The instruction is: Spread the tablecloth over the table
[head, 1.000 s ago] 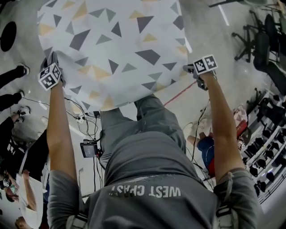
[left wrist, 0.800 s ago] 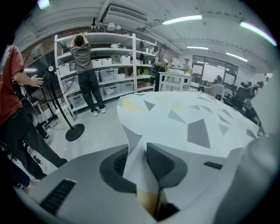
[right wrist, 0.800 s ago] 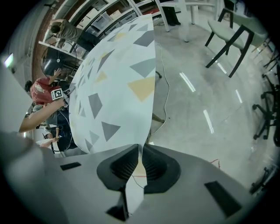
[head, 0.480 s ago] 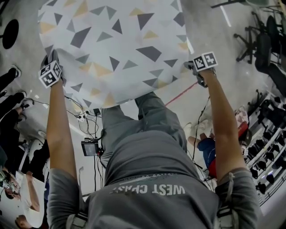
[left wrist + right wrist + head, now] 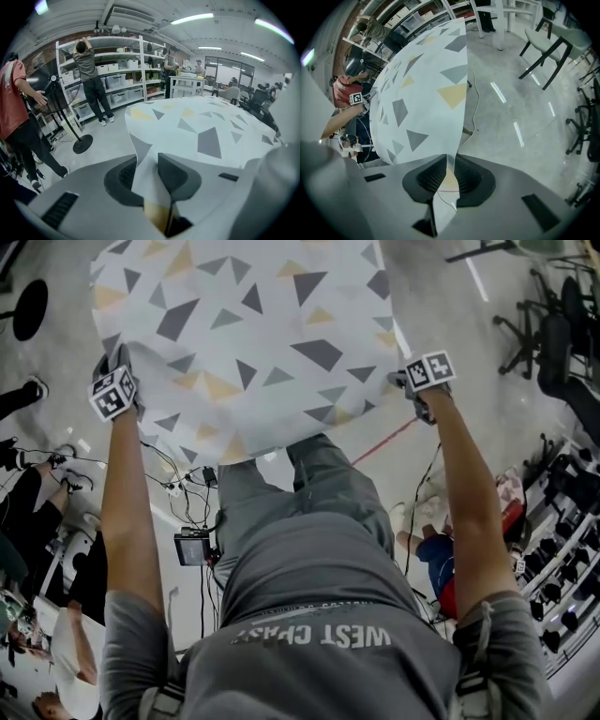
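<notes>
The tablecloth, white with grey and yellow triangles, is stretched out flat in front of me; whatever is under it is hidden. My left gripper holds its near left corner and my right gripper its near right corner. In the left gripper view a fold of the cloth fills the gap between the jaws of the left gripper. In the right gripper view the right gripper pinches a thin edge of the cloth. Both pairs of jaws have just been opening, with cloth still between them.
Cables trail over the floor by my legs. Office chairs stand at the right, and a black round stand base at the left. Storage shelves and people are beyond the cloth.
The cloth and both grippers sit a little further right in the head view. A bystander's feet at the left edge have moved away.
</notes>
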A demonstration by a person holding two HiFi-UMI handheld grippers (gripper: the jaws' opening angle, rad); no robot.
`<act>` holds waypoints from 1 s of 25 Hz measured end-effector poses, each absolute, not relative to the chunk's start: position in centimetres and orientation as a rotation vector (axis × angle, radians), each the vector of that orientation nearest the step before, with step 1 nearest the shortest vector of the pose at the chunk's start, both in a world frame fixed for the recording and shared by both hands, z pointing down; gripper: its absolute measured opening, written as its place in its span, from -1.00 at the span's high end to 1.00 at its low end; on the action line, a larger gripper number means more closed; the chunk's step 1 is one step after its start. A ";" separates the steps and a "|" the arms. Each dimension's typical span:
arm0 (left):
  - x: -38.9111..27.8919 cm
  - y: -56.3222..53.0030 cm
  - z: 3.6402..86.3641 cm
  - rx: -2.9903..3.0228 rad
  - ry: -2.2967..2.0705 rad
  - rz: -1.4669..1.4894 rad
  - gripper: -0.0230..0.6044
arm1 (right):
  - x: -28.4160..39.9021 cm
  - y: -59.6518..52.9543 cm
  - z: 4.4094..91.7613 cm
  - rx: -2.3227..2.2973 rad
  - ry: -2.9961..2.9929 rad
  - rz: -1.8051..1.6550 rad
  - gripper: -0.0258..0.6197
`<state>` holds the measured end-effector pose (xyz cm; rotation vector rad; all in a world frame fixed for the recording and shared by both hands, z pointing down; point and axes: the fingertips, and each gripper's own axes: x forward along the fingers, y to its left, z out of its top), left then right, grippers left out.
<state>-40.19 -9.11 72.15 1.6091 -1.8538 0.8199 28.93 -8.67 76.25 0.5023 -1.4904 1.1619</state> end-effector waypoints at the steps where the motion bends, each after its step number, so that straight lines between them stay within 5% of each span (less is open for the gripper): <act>1: -40.2 -9.0 72.1 1.608 -1.853 0.825 0.70 | 29.0 -8.7 76.2 0.509 -1.489 1.161 0.72; 19: -41.8 -4.7 64.8 1.582 -1.959 0.812 0.59 | 30.5 -11.3 72.3 0.819 -1.549 1.001 0.33; 25: -38.8 -6.0 55.2 1.750 -2.075 0.655 0.59 | 25.9 -15.5 64.0 1.037 -1.826 0.822 0.48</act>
